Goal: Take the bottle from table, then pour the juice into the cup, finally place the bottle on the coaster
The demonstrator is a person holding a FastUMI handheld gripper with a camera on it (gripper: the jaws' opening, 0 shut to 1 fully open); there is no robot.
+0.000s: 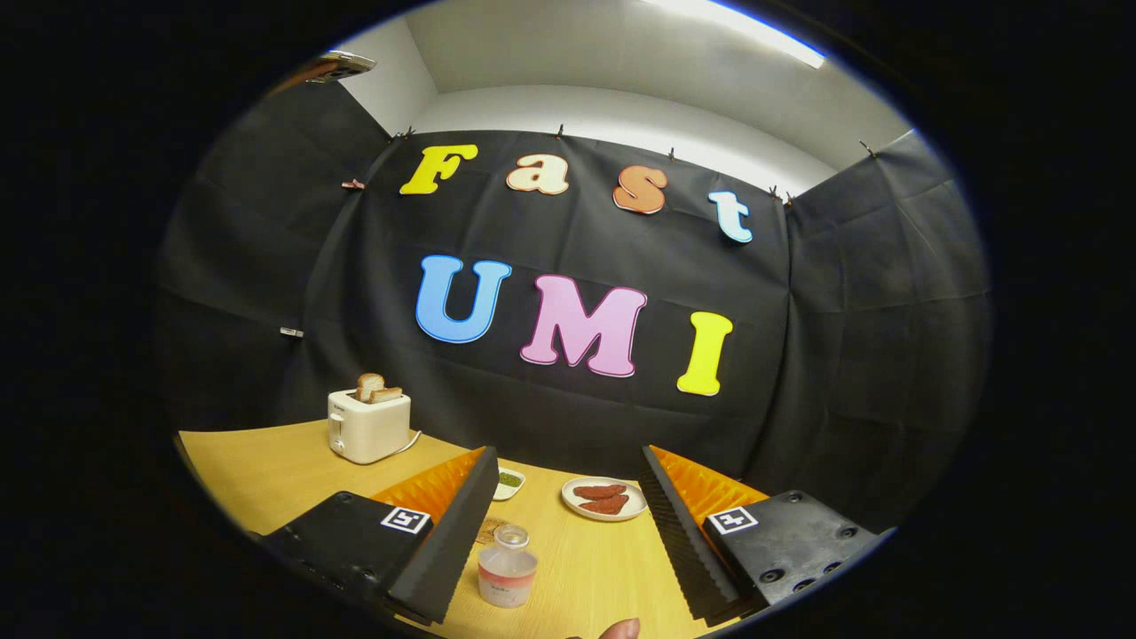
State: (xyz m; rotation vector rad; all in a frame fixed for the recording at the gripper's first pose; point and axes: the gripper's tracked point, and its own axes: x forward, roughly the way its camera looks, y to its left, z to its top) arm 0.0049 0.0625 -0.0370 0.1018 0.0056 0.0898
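The tool (568,524) hangs above the wooden table (257,461) with fingers spread wide; the small clear plastic bottle (507,565) of pink juice stands upright between them, untouched.

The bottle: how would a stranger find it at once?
On the wooden table, look between the open gripper fingers, nearer than the plate of sausages. The bottle stands upright there: small, clear, the only see-through thing.
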